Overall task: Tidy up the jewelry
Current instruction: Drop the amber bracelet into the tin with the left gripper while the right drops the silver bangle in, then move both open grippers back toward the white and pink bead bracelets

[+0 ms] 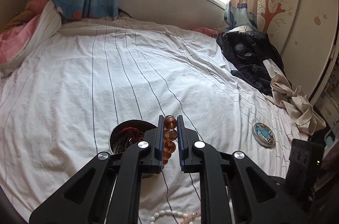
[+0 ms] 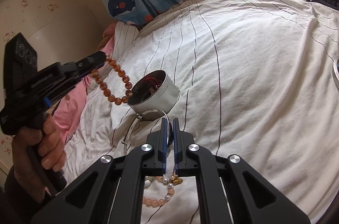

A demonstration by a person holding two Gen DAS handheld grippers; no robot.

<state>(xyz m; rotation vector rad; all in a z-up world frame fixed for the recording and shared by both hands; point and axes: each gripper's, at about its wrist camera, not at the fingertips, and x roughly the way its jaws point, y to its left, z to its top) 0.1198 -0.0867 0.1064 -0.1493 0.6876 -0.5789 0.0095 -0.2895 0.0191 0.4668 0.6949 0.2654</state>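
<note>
Nearest on the white striped bed sheet (image 2: 243, 67) lies a pink-and-pearl beaded bracelet (image 2: 159, 198). The right gripper (image 2: 171, 122) has its fingers nearly closed on a silver watch (image 2: 135, 124). The left gripper (image 1: 170, 118) clamps an amber glass-bead bracelet (image 2: 118, 86), hanging just left of the round silver tin (image 2: 156, 94) holding red-corded jewelry. Farther right lies the tin's round blue-patterned lid (image 1: 263, 134).

Nothing here is offering words or numbers I can read. Raised lettering is showing on the side of the left gripper (image 2: 99, 64), at the left of the right wrist view, but it is too blurred to make out.
</note>
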